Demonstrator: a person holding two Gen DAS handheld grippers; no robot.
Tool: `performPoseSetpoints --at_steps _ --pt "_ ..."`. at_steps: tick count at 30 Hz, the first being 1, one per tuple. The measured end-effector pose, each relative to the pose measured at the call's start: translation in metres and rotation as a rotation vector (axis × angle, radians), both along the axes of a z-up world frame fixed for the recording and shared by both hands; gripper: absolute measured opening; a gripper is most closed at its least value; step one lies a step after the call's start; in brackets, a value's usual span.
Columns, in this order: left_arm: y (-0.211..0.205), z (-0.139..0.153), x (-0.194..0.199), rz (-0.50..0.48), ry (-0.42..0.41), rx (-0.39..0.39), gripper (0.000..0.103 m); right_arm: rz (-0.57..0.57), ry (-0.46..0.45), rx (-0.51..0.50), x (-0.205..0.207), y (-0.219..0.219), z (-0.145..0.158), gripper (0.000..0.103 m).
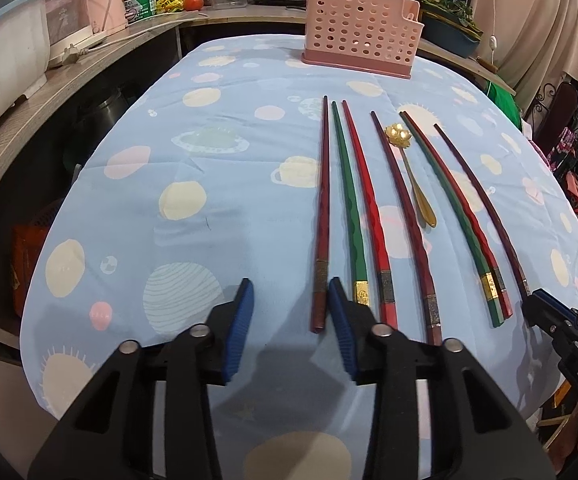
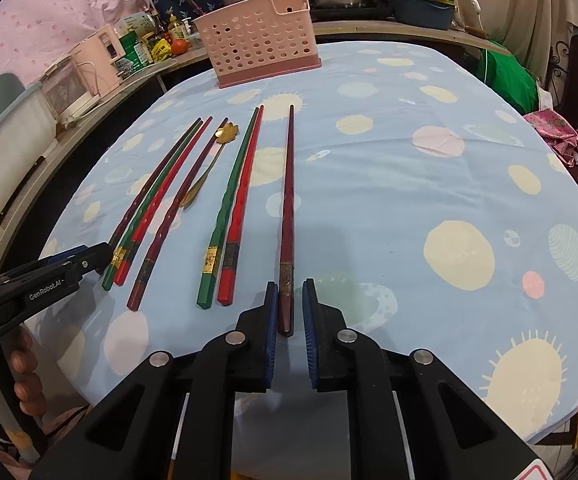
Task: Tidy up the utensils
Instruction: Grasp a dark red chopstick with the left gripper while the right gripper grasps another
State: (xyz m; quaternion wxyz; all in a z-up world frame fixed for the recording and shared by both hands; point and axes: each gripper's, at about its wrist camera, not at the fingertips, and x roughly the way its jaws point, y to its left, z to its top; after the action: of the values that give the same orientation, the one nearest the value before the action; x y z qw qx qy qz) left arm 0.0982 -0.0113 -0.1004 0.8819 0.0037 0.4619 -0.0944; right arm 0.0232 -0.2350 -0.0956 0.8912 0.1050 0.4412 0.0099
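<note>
Several chopsticks, dark red, green and red, lie side by side on the blue planet-print cloth [image 1: 217,184], with a gold flower-bowl spoon [image 1: 412,176] among them. My left gripper [image 1: 291,292] is open. The handle end of the leftmost dark red chopstick [image 1: 321,216] lies between its fingers, close to the right pad [image 1: 339,320]. My right gripper [image 2: 289,290] straddles the handle of the rightmost dark red chopstick [image 2: 288,200]. Its jaws stand narrow, and a sliver of cloth shows beside the stick. In each wrist view the other gripper shows too: the right gripper [image 1: 541,304] and the left gripper [image 2: 101,254].
A pink perforated utensil holder [image 1: 361,36] [image 2: 257,40] stands upright at the table's far edge. Behind it a counter holds pots, bottles, a tomato and pink appliances. A person's hand [image 2: 21,376] grips the left tool's handle. The cloth to the right of the chopsticks [image 2: 429,184] is bare.
</note>
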Motion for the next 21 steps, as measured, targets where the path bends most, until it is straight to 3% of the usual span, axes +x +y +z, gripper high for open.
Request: performPoseSetpoints --at_steps 6,21 --pt "0.000 0.000 0.001 -0.014 0.011 -0.032 0.009 0.000 -0.002 0.002 0.000 -0.001 0.000 0.012" --pt "0.003 0.017 -0.005 -0.003 -0.002 -0.032 0.007 -0.009 -0.028 -0.002 0.000 -0.004 0.007 0.008"
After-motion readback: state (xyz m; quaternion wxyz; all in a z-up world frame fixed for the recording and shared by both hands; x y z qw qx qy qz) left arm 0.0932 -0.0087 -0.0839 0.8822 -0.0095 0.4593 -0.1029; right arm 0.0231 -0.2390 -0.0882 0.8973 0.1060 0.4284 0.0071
